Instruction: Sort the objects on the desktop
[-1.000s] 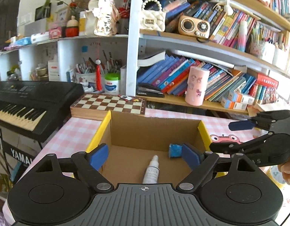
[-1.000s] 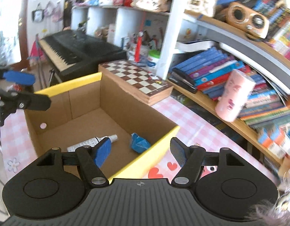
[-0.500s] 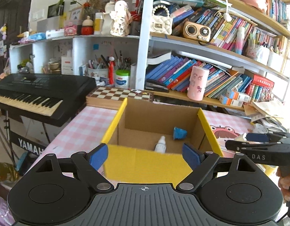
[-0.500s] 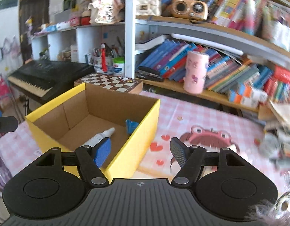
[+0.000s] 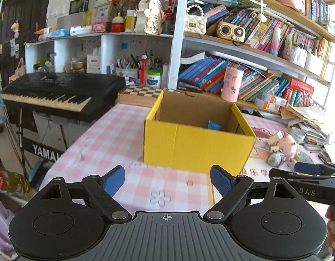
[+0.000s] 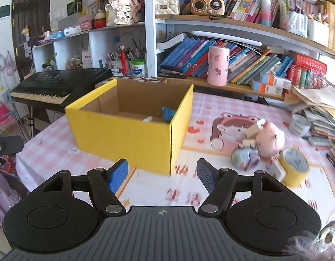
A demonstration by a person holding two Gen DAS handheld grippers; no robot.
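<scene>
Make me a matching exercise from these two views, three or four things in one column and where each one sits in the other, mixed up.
Things:
1. blue packet
2. pink plush toy
3. pink cup
4. yellow tape roll

Places:
A. on the shelf before the books
B. inside the yellow box
C. on the tablecloth, nearest the right edge
D. on the tablecloth beside the cartoon print

Pairs: 1-B, 2-D, 3-A, 4-C

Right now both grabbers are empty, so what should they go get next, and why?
Probably swing the right gripper toward the pink plush toy right of the yellow box. Its jaws are open and empty, and that cluster, with the yellow tape roll, lies unsorted on the table.
</scene>
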